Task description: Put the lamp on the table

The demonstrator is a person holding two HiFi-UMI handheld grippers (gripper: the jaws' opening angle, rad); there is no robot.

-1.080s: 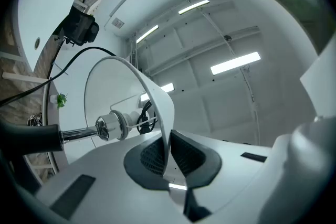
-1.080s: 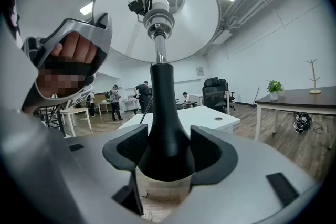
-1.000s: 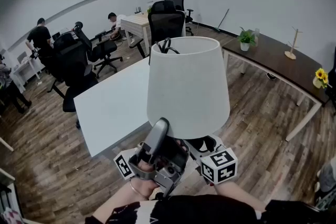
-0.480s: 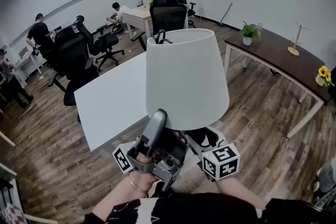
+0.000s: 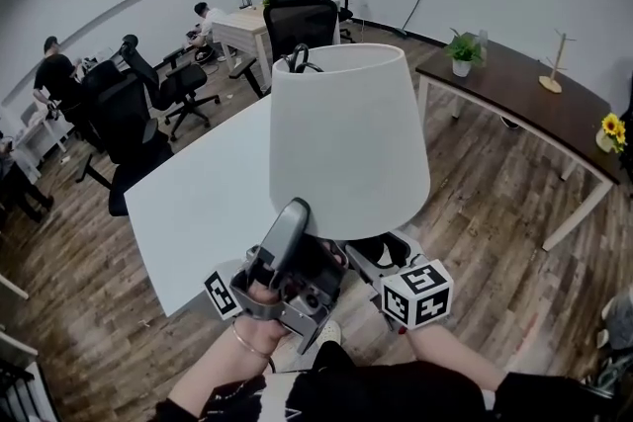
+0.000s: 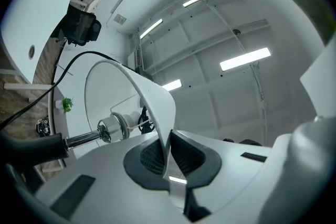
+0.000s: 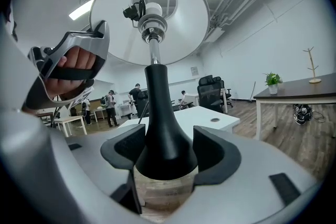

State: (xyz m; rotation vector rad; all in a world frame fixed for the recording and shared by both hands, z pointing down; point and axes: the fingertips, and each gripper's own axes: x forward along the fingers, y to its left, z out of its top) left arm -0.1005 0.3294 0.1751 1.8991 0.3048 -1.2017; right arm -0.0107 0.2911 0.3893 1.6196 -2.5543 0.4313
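Observation:
I carry a lamp in the air with a white cone shade (image 5: pixel 346 143) and a black stem. My left gripper (image 5: pixel 294 217) is shut on the shade's lower rim (image 6: pixel 152 102), and its pads (image 6: pixel 181 152) pinch the thin edge. My right gripper (image 7: pixel 168 157) grips the flared black base (image 7: pixel 163 134); its jaws have just been opening, and both pads still touch the base. In the head view the right gripper (image 5: pixel 376 257) is mostly hidden under the shade. The white table (image 5: pixel 198 203) lies just beyond and below the lamp.
A dark wooden desk (image 5: pixel 524 99) at the right carries a potted plant (image 5: pixel 462 54) and a sunflower (image 5: pixel 613 128). Black office chairs (image 5: pixel 297 15) stand behind and left of the white table. People (image 5: pixel 49 74) work at the far left. Wood floor surrounds the table.
Both grippers have carried the lamp forward, and the white table now sits closer and lower in the head view. The left grip on the shade rim looks the same.

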